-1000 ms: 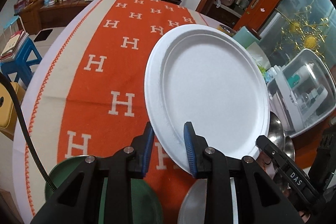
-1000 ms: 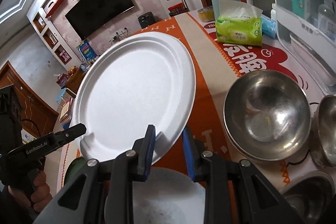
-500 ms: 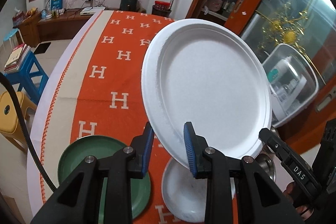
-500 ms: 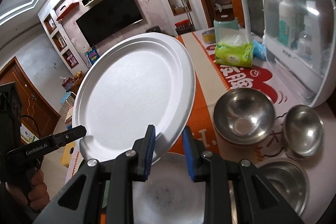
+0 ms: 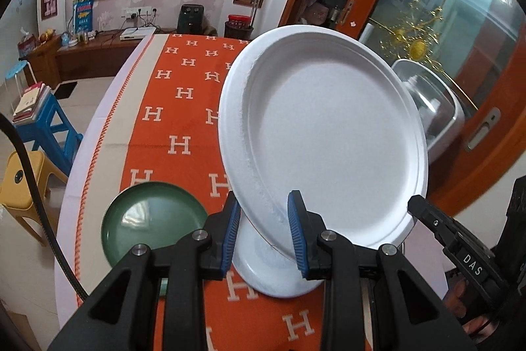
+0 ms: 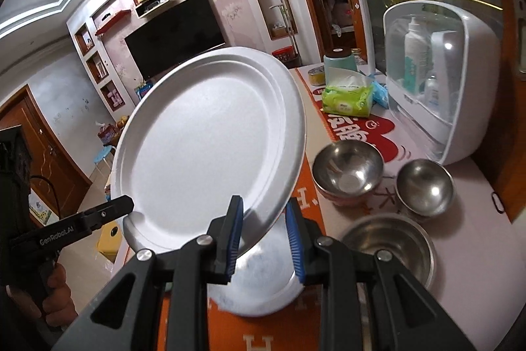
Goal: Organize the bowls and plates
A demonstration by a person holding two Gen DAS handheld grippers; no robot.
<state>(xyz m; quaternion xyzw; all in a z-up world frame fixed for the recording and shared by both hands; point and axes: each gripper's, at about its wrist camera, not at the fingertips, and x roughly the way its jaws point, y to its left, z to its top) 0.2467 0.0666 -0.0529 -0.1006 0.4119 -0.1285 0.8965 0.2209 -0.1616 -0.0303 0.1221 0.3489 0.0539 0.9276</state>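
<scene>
A large white plate (image 5: 328, 137) hangs tilted in the air above the orange cloth, held at two places on its near rim. My left gripper (image 5: 263, 229) is shut on the rim at its lower left. My right gripper (image 6: 263, 229) is shut on the lower right of the same large white plate (image 6: 210, 153). The right gripper's finger (image 5: 427, 216) shows at the plate's right edge in the left wrist view. Below lie a smaller white plate (image 5: 273, 272) and a green plate (image 5: 151, 219). Three steel bowls (image 6: 348, 170) (image 6: 424, 183) (image 6: 391, 245) stand to the right.
A white domed cabinet with bottles (image 6: 443, 71) stands at the table's right edge. A green tissue pack (image 6: 348, 94) and a teal canister (image 6: 340, 60) sit behind the bowls. Blue and yellow stools (image 5: 42, 127) stand off the table's left side.
Both grippers have risen with the large white plate between them. The table has dropped lower in both views, and the green plate, smaller white plate and bowls show more fully.
</scene>
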